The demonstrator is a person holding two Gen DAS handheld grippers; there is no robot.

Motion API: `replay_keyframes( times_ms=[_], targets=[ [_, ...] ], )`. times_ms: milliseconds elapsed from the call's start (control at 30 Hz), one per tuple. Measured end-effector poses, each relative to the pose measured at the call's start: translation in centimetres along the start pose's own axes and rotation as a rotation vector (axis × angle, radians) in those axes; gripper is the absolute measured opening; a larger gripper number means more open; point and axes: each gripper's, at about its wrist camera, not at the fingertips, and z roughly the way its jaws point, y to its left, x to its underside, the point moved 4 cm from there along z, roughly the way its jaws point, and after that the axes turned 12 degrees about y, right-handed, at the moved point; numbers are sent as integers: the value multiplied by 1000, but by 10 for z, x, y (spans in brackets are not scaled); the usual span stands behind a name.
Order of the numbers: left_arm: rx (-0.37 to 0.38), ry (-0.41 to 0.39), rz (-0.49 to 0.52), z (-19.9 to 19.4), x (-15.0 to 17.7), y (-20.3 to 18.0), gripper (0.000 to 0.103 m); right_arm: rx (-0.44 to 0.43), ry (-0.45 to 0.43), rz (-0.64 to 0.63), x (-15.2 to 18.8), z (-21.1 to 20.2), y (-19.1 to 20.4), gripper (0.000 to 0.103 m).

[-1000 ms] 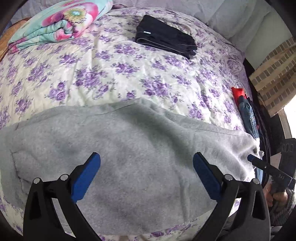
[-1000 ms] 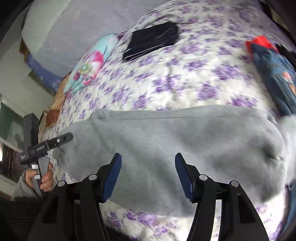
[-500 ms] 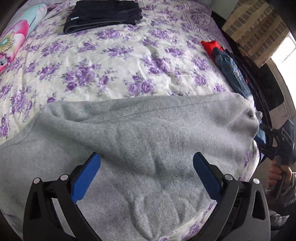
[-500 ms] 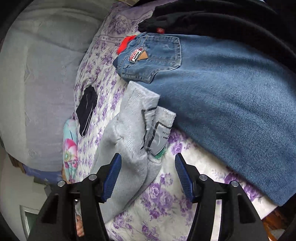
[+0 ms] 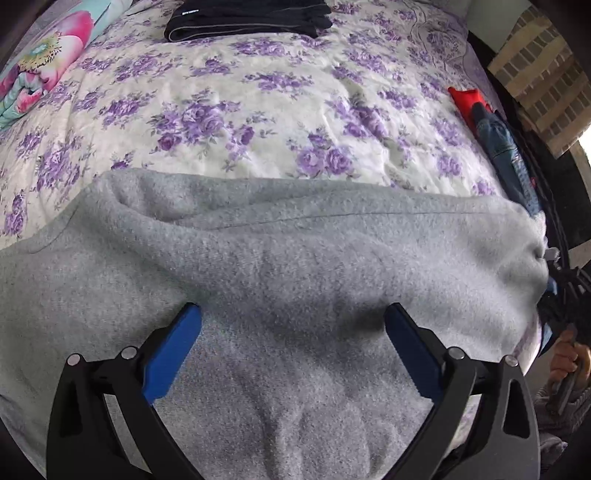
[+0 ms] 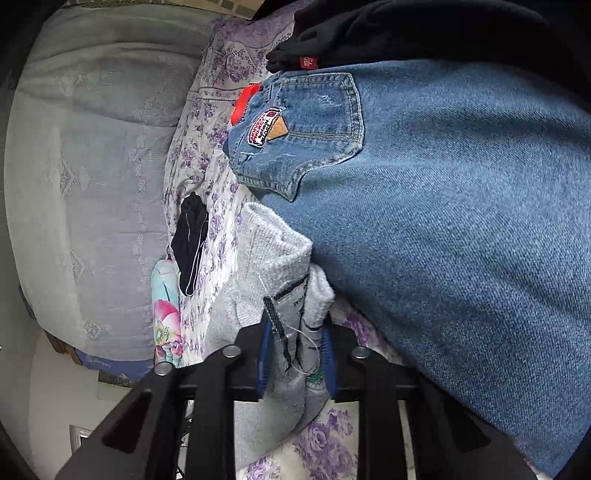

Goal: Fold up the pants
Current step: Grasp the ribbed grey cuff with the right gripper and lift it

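left wrist view: left gripper (image 5: 291,317) spread wide, blue pads (image 5: 171,349) apart and holding nothing, poised over grey sweatpants (image 5: 295,280) laid lengthwise across the floral bedspread (image 5: 280,99). folded black garment (image 5: 247,16) at the far edge, bright flowered blanket (image 5: 40,70) rolled at far left, jeans (image 5: 506,155) with something red piled at the right edge. right hand (image 5: 569,360) just visible at lower right. right wrist view: right gripper (image 6: 295,354) clamped tight on the ribbed end of the sweatpants (image 6: 273,258), label and loose thread bunched between the blue pads. jeans (image 6: 443,206) just beside, back pocket with a patch facing up, dark clothing (image 6: 369,26) beyond. black garment (image 6: 192,236) farther along the bed.
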Motion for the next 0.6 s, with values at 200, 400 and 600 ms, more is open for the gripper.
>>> replay_keyframes(
  times_ms=[200, 400, 600],
  targets=[
    [-114, -26, 36, 8, 0, -11, 98, 39, -4, -39, -2, -5, 14, 15],
    [-26, -140, -72, -42, 17, 23, 98, 85, -49, -143, 2, -12, 52, 13],
    [19, -182, -261, -81, 53, 103, 98, 146, -99, -320, 15, -7, 119, 13]
  ],
)
